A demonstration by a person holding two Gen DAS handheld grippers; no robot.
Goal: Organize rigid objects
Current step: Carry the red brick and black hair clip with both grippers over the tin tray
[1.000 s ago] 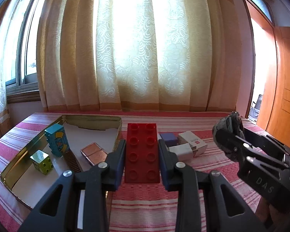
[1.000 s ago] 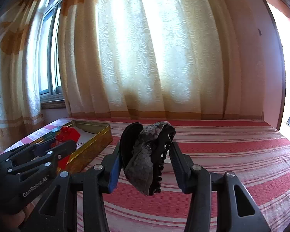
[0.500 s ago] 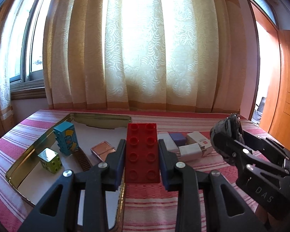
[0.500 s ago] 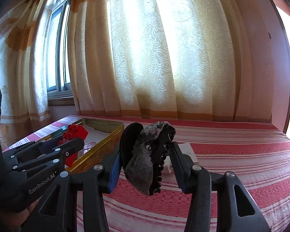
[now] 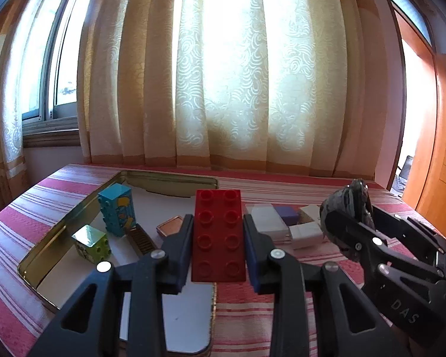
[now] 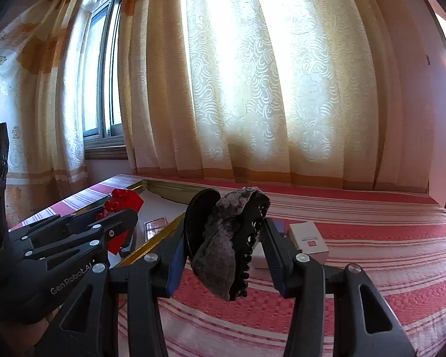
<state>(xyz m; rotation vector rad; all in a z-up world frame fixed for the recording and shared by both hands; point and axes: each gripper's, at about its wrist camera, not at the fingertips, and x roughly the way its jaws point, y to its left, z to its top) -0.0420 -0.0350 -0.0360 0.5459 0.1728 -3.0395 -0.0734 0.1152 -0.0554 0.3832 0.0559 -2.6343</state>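
Two grippers loaded: left gripper [image 5: 217,238] clamps red brick [image 5: 218,235], right gripper [image 6: 223,247] grey toy [image 6: 223,247]

A home bedroom: patterned curtains [image 6: 252,89], striped bedspread [image 6: 356,238], wooden wardrobe [image 5: 443,163].

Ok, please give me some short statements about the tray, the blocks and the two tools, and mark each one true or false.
1. The left tool grips a red building block. True.
2. The right tool is empty. False: it is shut on a dark scaly clip-like object.
3. A blue block stands upright inside the gold tray. True.
4. The green cube lies on the striped cloth, outside the tray. False: it sits inside the tray.
5. Small white boxes lie on the cloth to the right of the tray. True.
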